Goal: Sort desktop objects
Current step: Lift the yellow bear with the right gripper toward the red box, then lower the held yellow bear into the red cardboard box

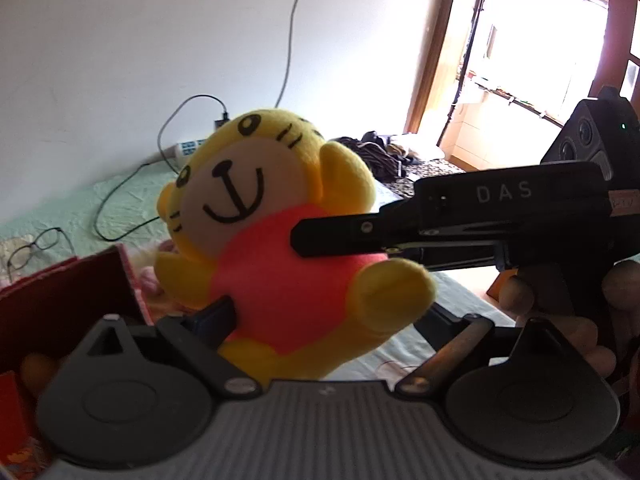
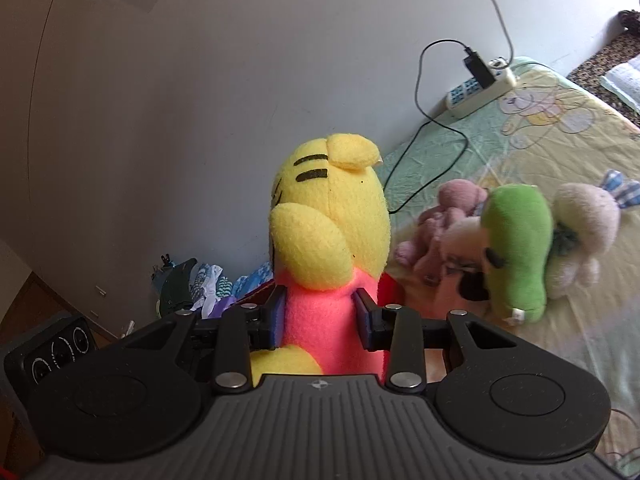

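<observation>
A yellow tiger plush [image 1: 280, 280] in a pink shirt hangs in the air above the bed. My right gripper [image 1: 316, 236] comes in from the right, and one black finger lies across the pink chest. In the right wrist view the plush [image 2: 332, 220] shows its back, and my right gripper [image 2: 320, 316] is shut on its pink body, a blue pad on each side. My left gripper [image 1: 328, 316] stands open and wide, with the toy's lower body between its fingers. Its left pad [image 1: 218, 314] is right against the pink fabric.
A dark red box [image 1: 60, 300] sits low at the left, with glasses [image 1: 36, 246] behind it on the green sheet. A green plush [image 2: 516, 248], a pink one [image 2: 444, 224] and a white one [image 2: 584, 232] lie on the bed. A power strip [image 2: 480, 90] with cables lies by the wall.
</observation>
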Available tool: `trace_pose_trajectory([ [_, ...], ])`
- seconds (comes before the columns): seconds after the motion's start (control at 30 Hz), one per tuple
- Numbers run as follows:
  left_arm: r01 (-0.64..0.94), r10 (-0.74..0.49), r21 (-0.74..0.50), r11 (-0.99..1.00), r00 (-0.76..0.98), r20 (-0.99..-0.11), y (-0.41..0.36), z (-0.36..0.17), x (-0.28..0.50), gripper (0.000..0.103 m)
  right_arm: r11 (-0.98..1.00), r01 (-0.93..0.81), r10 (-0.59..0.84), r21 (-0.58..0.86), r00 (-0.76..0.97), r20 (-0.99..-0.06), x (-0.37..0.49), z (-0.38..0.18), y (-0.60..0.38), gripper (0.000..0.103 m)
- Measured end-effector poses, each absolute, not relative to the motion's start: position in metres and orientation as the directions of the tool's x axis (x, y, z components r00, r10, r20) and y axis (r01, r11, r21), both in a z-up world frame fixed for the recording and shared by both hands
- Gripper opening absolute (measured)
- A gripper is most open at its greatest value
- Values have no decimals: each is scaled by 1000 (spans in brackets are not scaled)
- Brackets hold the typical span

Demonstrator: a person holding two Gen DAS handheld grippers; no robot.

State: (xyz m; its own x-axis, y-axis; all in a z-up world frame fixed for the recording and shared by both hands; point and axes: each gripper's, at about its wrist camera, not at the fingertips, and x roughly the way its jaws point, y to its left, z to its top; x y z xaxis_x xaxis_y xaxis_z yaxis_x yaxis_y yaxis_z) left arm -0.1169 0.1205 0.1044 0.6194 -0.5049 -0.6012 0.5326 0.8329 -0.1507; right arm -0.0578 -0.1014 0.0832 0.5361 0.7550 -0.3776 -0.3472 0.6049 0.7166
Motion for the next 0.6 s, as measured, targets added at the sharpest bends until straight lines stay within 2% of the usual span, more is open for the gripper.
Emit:
trace_pose_trajectory([
  [0.27, 496, -484, -163, 853, 633, -604, 200, 92, -102, 94, 675, -383, 707, 631, 582, -402, -61, 77, -16, 37],
  [0.47, 518, -508, -192, 834, 582, -635, 222, 68, -82, 94, 813, -374, 574, 446, 644, -506, -70, 69, 30, 36],
  [0.6, 529, -514, -196, 826, 561, -649, 230, 54, -76, 96, 847, -355, 527, 396, 657, -539, -70, 62, 43, 36],
])
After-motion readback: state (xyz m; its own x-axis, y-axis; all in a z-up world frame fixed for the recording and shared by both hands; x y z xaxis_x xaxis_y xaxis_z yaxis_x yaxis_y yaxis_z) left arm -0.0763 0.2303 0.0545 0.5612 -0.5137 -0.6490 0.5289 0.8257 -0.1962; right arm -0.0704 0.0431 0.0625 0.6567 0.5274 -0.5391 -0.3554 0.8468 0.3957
